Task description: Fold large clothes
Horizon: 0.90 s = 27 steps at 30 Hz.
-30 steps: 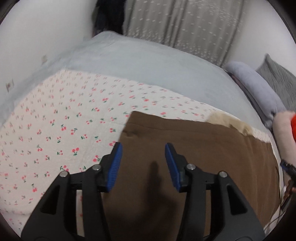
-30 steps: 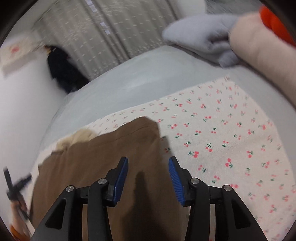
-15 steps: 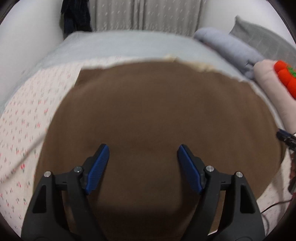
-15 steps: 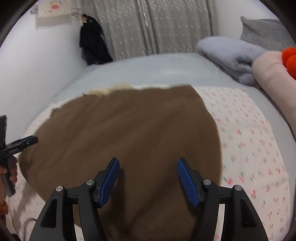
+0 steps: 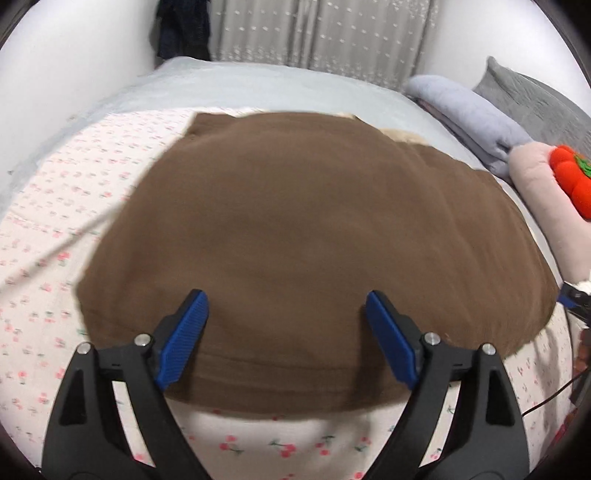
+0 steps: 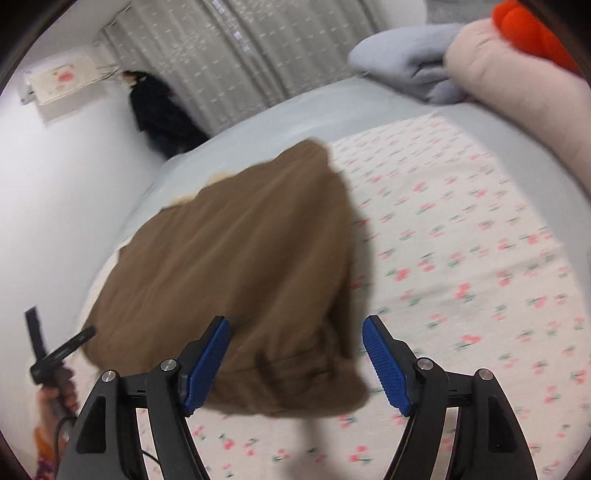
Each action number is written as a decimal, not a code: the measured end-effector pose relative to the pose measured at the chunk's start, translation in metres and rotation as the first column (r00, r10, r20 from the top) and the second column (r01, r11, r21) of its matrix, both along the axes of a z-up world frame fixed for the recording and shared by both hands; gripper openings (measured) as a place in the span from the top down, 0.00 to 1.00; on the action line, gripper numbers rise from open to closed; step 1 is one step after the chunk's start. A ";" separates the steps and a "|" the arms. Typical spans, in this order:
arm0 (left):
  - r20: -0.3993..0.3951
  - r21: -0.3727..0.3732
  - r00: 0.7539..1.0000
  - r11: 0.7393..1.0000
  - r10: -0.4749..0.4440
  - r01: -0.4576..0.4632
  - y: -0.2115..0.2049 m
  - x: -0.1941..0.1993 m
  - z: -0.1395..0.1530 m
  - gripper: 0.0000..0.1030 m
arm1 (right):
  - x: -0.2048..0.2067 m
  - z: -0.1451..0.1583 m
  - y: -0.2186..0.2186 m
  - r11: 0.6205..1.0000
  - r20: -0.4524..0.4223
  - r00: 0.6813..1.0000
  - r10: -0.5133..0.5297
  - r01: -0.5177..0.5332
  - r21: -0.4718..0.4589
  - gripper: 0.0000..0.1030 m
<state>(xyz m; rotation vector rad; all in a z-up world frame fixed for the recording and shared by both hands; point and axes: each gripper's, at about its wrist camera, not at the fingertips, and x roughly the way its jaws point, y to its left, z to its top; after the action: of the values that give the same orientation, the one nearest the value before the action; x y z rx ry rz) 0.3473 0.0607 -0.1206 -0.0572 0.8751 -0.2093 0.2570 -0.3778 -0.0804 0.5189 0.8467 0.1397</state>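
A large brown garment (image 5: 303,229) lies spread flat on a cherry-print sheet (image 5: 74,206) on the bed. A cream lining shows at its far edge (image 5: 399,134). My left gripper (image 5: 286,339) is open and empty, held above the garment's near hem. In the right wrist view the same brown garment (image 6: 236,266) lies to the left and ahead, with its near right corner bunched (image 6: 314,384). My right gripper (image 6: 295,365) is open and empty over that bunched corner.
A grey folded blanket (image 5: 469,118), a pink plush pillow (image 5: 546,206) with an orange toy (image 5: 572,181) and a grey pillow (image 5: 535,99) lie along the bed's right side. A white wall (image 6: 66,177) borders the bed. Curtains (image 5: 314,33) hang behind.
Both grippers have opened wider and pulled back toward the garment's near edge. The right wrist view has swung right, so the garment now sits left of it.
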 end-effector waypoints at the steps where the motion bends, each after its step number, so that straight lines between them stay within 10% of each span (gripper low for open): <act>1: 0.006 0.028 1.000 1.000 -0.002 0.002 -0.004 0.000 -0.004 0.15 | 0.004 -0.007 0.006 1.000 -0.011 1.000 0.016 -0.016 0.000 0.49; 4: 0.037 0.065 0.999 0.998 -0.015 0.013 -0.009 0.001 -0.008 0.14 | 0.007 -0.008 0.012 0.999 -0.024 1.000 0.003 -0.004 -0.040 0.86; 7: 0.034 0.037 0.999 0.999 -0.020 0.019 -0.005 0.000 -0.012 0.12 | -0.008 0.008 0.002 1.000 0.059 0.998 -0.008 0.009 -0.016 0.89; 12: 0.026 0.025 0.998 0.998 -0.052 0.051 0.001 -0.003 -0.020 0.11 | -0.003 -0.041 -0.015 0.993 -0.107 0.994 0.014 -0.001 0.117 0.90; 21: 0.062 0.065 0.998 0.998 -0.020 0.016 0.016 -0.009 -0.002 0.11 | -0.014 0.020 0.014 0.988 0.016 0.999 -0.044 0.045 -0.147 0.61; 27: -0.037 -0.072 0.993 0.991 0.111 -0.113 0.053 -0.002 0.007 0.12 | -0.009 0.047 0.048 0.979 0.188 0.981 -0.041 0.077 -0.188 0.33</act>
<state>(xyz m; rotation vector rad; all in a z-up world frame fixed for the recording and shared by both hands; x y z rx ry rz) 0.3452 0.1136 -0.1134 -0.1786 0.8943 -0.1357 0.2479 -0.3303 -0.0338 0.3405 0.6556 0.0477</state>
